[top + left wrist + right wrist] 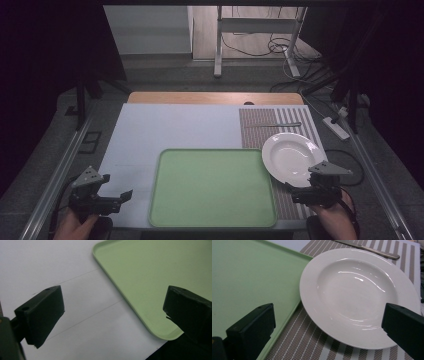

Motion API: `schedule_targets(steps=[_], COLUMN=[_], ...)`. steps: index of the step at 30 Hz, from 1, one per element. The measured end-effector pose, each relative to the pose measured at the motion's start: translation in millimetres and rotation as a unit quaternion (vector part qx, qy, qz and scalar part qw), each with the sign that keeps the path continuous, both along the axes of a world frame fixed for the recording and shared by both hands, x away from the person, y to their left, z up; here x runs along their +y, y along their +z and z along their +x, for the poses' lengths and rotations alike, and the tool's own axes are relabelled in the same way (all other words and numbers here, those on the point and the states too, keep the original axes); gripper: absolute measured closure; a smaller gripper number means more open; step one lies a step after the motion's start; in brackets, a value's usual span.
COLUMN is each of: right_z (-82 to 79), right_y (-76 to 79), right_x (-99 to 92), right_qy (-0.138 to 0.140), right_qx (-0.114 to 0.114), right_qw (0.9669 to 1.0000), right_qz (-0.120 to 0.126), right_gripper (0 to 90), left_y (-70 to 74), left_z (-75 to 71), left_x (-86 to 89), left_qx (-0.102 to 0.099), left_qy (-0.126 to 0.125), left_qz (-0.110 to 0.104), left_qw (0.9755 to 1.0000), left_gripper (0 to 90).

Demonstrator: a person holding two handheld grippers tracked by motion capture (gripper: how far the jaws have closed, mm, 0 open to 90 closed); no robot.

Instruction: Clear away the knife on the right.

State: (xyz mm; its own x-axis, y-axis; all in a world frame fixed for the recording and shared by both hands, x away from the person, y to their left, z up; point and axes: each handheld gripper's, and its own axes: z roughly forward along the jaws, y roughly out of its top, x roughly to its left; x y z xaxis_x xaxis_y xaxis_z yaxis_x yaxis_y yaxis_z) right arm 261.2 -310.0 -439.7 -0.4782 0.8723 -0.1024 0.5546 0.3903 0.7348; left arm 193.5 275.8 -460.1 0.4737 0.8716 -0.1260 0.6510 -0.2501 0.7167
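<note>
Both grippers are held low at the near edge of the tabletop, one at each near corner. At the near left corner the left gripper (125, 195) is seen with its jaws spread wide and nothing between them; in the left gripper view (113, 312) the white table surface (50, 265) and the near left corner of the green tray (150, 277) are framed between its jaws. At the near right corner the right gripper (292, 192) is likewise held wide open and empty, just short of the white plate (291, 158); in the right gripper view (328, 322) the plate's (359, 295) near rim is seen between the jaws, untouched by either. The plate is laid on a striped placemat (255, 134) along the right edge of the tabletop, with its left rim overlapping the tray's (210, 187) right edge. The tray is set at the middle of the near edge. A knife (272, 124) is laid on the placemat beyond the plate, toward the far right corner.
</note>
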Motion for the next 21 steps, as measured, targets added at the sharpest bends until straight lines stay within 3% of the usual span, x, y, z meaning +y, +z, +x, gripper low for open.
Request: schedule_targets(steps=[15, 21], right_z=[0.6, 0.6], right_y=[-0.3, 1.0], right_x=[0.3, -3.7], right_qy=[0.008, 0.012], right_qx=[0.007, 0.008], right_qw=[0.9999, 0.9996], right_qz=[0.003, 0.024], right_gripper=[0.1, 0.2], left_y=[0.1, 0.1], left_z=[-0.8, -0.9], left_x=[-2.5, -2.9], left_qx=[-0.003, -0.004], left_qy=[0.0, 0.0], left_qz=[0.012, 0.014], left_qw=[0.9999, 0.9999], left_gripper=[3.8, 3.8])
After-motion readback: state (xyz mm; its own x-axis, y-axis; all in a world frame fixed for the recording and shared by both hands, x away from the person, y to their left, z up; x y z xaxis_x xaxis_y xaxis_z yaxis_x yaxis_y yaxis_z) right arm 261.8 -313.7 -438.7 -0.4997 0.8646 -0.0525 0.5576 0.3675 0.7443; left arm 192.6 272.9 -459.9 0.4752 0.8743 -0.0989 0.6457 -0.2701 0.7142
